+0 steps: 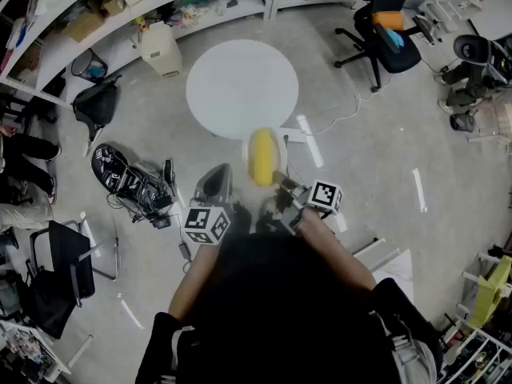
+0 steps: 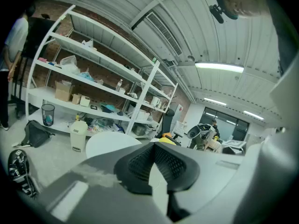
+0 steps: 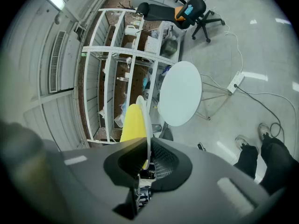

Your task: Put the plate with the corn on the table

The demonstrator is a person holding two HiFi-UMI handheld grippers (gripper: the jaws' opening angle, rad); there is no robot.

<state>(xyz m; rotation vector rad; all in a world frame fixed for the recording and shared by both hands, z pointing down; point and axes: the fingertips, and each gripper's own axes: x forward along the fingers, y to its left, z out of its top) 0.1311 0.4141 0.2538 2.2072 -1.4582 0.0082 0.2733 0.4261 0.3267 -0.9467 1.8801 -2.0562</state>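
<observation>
My right tool (image 3: 145,158) pinches the white plate (image 3: 148,120) by its rim, with the corn (image 3: 133,122) lying on it. Only the head view shows the plate in the air, just short of the round bench (image 1: 242,86). My left tool (image 2: 156,148) seems pressed together, empty.

The corn (image 1: 262,157) lies on the plate (image 1: 278,152), table (image 1: 242,86) beyond, shelves (image 1: 104,22) behind.

Corn (image 1: 262,158): yellow. Plate (image 3: 147,120): white. Round table (image 1: 242,86): plain white. Floor (image 1: 384,134): pale grey. Marker cubes (image 1: 206,224): black squares on white. Office chair (image 1: 408,54): black, with orange and blue patches. Shelving (image 3: 117,55): white.
</observation>
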